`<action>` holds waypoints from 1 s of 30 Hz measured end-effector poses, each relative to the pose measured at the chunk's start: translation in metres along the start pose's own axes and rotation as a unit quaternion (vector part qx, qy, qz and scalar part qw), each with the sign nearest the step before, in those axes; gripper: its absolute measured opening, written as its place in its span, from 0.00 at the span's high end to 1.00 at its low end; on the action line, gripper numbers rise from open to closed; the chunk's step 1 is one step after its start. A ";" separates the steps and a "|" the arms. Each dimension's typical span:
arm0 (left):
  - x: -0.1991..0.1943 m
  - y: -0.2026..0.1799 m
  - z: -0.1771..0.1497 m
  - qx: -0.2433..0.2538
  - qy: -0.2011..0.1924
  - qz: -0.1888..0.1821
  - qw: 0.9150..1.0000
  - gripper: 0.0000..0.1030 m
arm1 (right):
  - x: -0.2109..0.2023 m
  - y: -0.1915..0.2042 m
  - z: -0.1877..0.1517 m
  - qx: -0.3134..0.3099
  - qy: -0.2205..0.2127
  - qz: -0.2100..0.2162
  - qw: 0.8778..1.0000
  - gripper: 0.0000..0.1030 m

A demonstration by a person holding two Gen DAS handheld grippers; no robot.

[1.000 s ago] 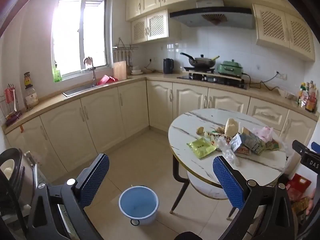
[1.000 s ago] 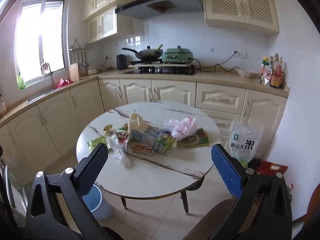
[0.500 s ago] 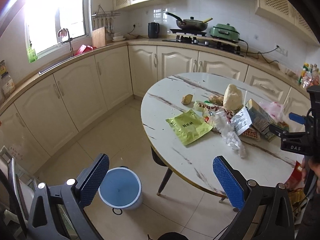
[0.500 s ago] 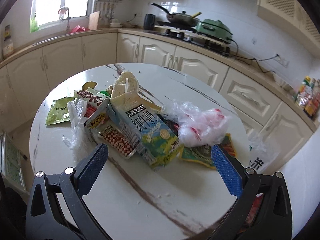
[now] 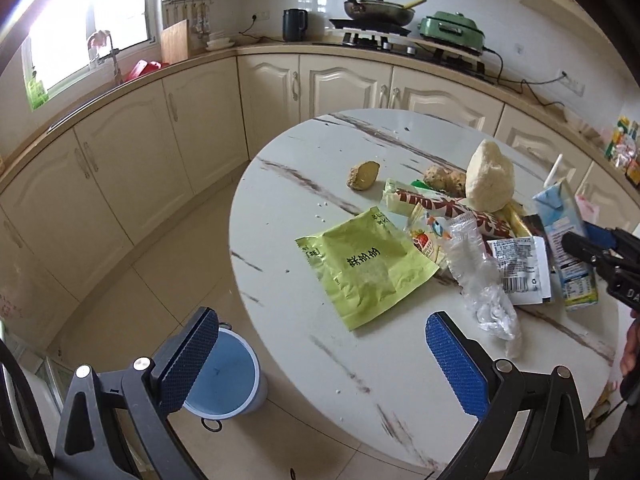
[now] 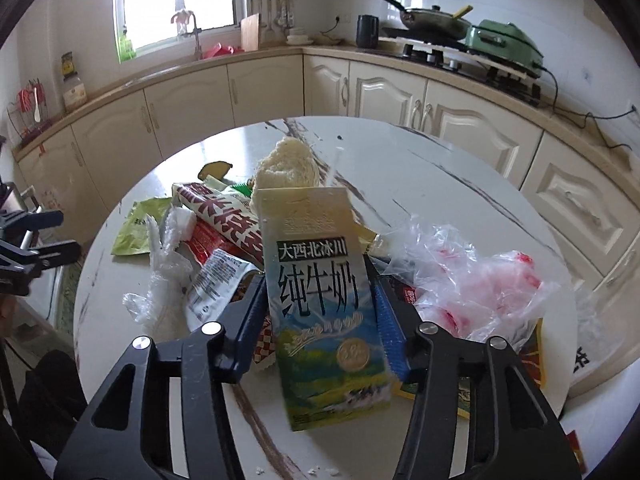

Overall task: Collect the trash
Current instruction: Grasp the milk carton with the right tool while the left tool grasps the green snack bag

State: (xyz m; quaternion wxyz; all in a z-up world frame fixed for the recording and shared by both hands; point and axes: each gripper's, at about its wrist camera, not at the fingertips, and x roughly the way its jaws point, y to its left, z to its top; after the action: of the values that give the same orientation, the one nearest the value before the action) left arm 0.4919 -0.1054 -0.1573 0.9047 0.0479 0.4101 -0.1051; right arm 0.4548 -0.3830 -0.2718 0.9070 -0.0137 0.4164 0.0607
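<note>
A: Kitchen w/ cream cabinets, round white marble-look table [image 5: 288, 216] mid-frame. Where's the trash?

B: Piled on the table. Main item: milk carton [image 6: 320, 288], center of the right wrist view, lying w/ its top pointing away from the camera. Right gripper [image 6: 320, 320] has one blue pad on each side of it; the jaws have just been closing and now look clamped on the carton's sides.

A: What's around the carton?

B: Left of it in that view: red snack wrapper [image 6: 224, 220], white label packet [image 6: 214, 284], crumpled clear plastic [image 6: 164, 280]. Behind its top: pale lumpy bread-like piece [image 6: 286, 164]. Right of it: clear bag w/ red print [image 6: 476, 280], touching the pile.

A: And the left wrist view?

B: Green pouch [image 5: 364, 264] lies flat near frame center, just left of the pile. Small ginger-like piece [image 5: 363, 174] sits apart, up-frame from the pouch. Carton shows at the right edge there too, w/ the right gripper's dark tips on it.

A: Left gripper?

B: Left gripper [image 5: 320, 354] at the bottom of its own view, blue pads wide apart, nothing between them. Right pad is over the table's near edge, left pad over the floor.

A: Bin?

B: Blue bucket [image 5: 224, 380] on the tiled floor, lower left of the left wrist view, just beside the table edge, partly behind the left pad. Can't see anything inside.
</note>
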 end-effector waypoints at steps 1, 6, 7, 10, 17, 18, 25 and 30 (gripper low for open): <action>0.013 -0.002 0.005 0.013 0.009 0.007 1.000 0.01 | -0.003 0.000 0.000 0.003 -0.007 -0.004 1.000 0.55; 0.054 -0.013 0.025 0.034 0.028 0.004 0.999 0.01 | -0.013 -0.003 0.000 0.025 -0.022 -0.011 0.999 0.56; 0.061 -0.016 0.028 0.038 0.027 0.005 0.999 0.01 | -0.014 -0.002 0.002 0.027 -0.025 -0.015 0.999 0.56; 0.083 -0.027 0.032 0.055 0.037 0.008 0.998 0.01 | -0.018 0.001 0.002 0.039 -0.035 -0.010 0.999 0.56; 0.113 -0.025 0.044 0.040 0.039 -0.026 0.998 0.01 | -0.024 0.005 0.008 0.050 -0.048 -0.005 0.998 0.56; 0.114 -0.022 0.043 0.041 0.033 -0.028 0.998 0.04 | -0.025 0.005 0.009 0.050 -0.047 -0.003 0.998 0.56; 0.110 -0.019 0.033 0.057 0.006 -0.058 0.997 0.49 | -0.024 0.010 0.008 0.052 -0.049 -0.007 0.997 0.56; 0.106 -0.008 0.022 0.047 -0.004 -0.077 0.996 0.83 | -0.025 0.019 0.010 0.049 -0.048 -0.015 0.998 0.56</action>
State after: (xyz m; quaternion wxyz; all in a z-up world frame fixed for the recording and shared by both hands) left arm 0.5739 -0.1332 -0.2221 0.8921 0.0585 0.4037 -0.1941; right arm 0.4441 -0.3657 -0.2456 0.9262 0.0274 0.3751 0.0271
